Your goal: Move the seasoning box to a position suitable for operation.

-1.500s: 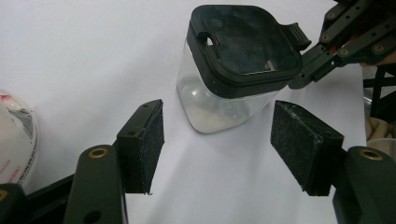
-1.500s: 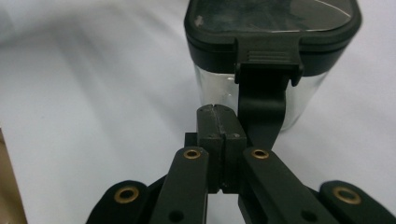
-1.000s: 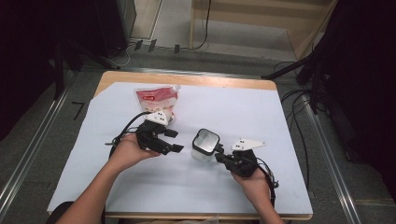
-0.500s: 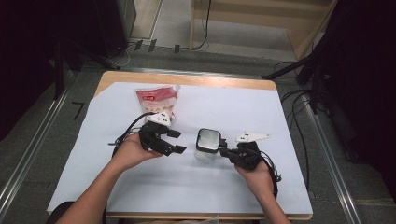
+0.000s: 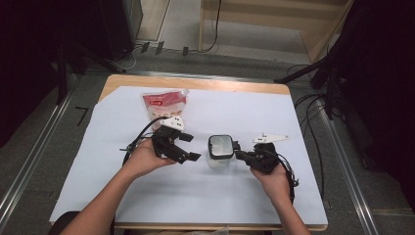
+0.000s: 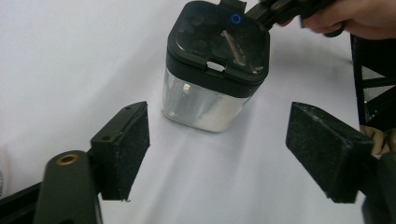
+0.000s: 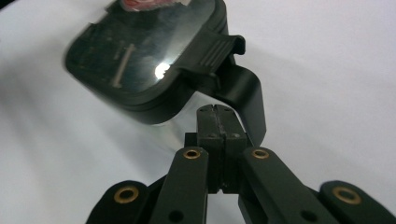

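At nine o'clock of the clear black-lidded container [image 5: 220,151] on the white sheet [image 5: 303,196], our left gripper [image 5: 188,148] has just been spreading its jaws, nothing between them; at three o'clock, our right gripper [image 5: 238,154] is clamped together beside the container's lid latch [image 7: 224,51].

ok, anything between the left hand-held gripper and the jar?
Nothing: bare white sheet between left hand-held gripper and jar, in the left gripper view.
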Available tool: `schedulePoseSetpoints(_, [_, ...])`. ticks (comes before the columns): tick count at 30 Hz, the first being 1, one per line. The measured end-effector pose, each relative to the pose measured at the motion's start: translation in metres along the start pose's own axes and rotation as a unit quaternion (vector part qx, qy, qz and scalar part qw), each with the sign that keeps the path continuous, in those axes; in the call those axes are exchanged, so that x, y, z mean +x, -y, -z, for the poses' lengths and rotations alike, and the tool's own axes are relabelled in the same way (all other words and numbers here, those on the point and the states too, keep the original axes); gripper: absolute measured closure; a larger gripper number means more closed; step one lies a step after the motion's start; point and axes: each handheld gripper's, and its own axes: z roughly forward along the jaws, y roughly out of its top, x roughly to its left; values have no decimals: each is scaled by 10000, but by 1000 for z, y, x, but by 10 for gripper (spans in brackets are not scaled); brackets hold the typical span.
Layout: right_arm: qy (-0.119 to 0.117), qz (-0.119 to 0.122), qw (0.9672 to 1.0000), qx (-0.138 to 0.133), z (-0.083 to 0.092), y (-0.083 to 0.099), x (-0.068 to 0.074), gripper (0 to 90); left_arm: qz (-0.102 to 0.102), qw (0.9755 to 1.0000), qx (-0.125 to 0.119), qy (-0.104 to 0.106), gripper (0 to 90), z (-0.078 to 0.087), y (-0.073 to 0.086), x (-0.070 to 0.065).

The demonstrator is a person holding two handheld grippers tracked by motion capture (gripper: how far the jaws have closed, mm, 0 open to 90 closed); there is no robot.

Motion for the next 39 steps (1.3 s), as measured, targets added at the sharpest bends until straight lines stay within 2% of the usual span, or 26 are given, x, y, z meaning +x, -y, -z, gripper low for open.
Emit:
schedulePoseSetpoints(3, [78, 115, 9999, -14, 13, -2, 3, 900, -44, 10000, 24, 74, 191, -4, -4, 0])
schedulePoseSetpoints(6, [131, 77, 9999, -59, 20, -4, -2, 900, -86, 9997, 14, 237, 161, -8, -11, 3])
schedulePoseSetpoints(7, [127, 44, 9999, -82, 20, -5, -4, 900, -93, 9994, 17, 329, 148, -9, -14, 4])
schedulePoseSetpoints(10, [144, -20, 9999, -75, 18, -8, -10, 900, -198, 9990, 40, 387, 138, -14, -21, 7])
schedulePoseSetpoints(12, [146, -17, 9999, -43, 17, -10, -11, 900, -239, 9989, 29, 410, 138, -15, -25, 8])
schedulePoseSetpoints(13, [154, 59, 9999, -29, 14, -13, -14, 900, -289, 9986, 30, 452, 138, -18, -28, 10])
schedulePoseSetpoints(18, [189, 81, 9998, 2, 7, -17, -19, 900, -344, 9982, -48, 486, 138, -22, -33, 13])
schedulePoseSetpoints(22, [158, 14, 9998, 110, 1, -17, -23, 900, -433, 9981, 94, 426, 129, -32, -33, 12])
schedulePoseSetpoints(24, [229, 23, 9996, 136, -1, -17, -22, 900, -498, 9979, 162, 386, 100, -37, -32, 11])
schedulePoseSetpoints(27, [211, -14, 9997, 139, -1, -16, -23, 900, -518, 9978, 178, 369, 90, -42, -31, 10])
schedulePoseSetpoints(32, [222, -85, 9996, 127, -2, -15, -23, 900, -493, 9972, 207, 527, 90, -47, -31, 11])
schedulePoseSetpoints(39, [178, -172, 9996, 118, -5, -13, -26, 900, -529, 9974, 251, 429, 90, -56, -29, 10])
